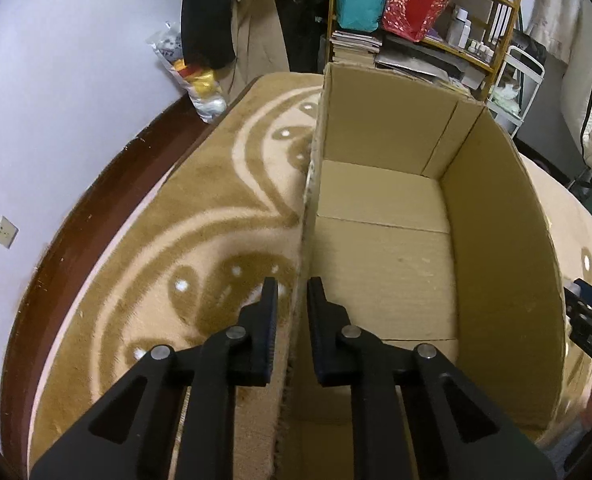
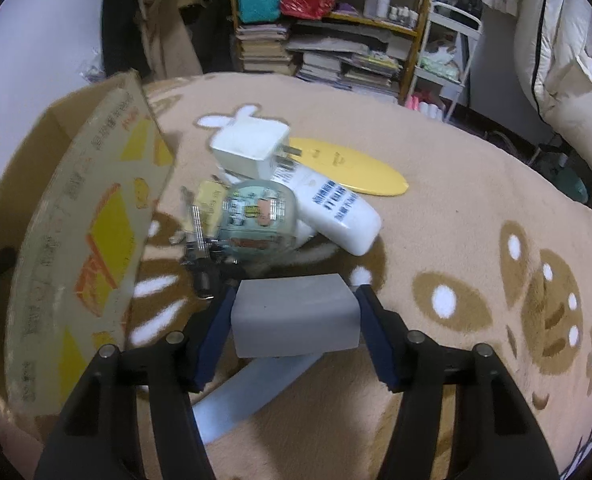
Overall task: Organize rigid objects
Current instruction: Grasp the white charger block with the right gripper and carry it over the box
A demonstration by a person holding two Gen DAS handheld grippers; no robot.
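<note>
Beside the box: your right claw (image 2: 294,312) squeezes a grey block (image 2: 294,316).
Box wall (image 1: 304,216): your left claw (image 1: 292,304) pinches it.

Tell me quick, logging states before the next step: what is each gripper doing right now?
Left gripper: closed on the cardboard box wall.
Right gripper: closed on a grey block.
</note>
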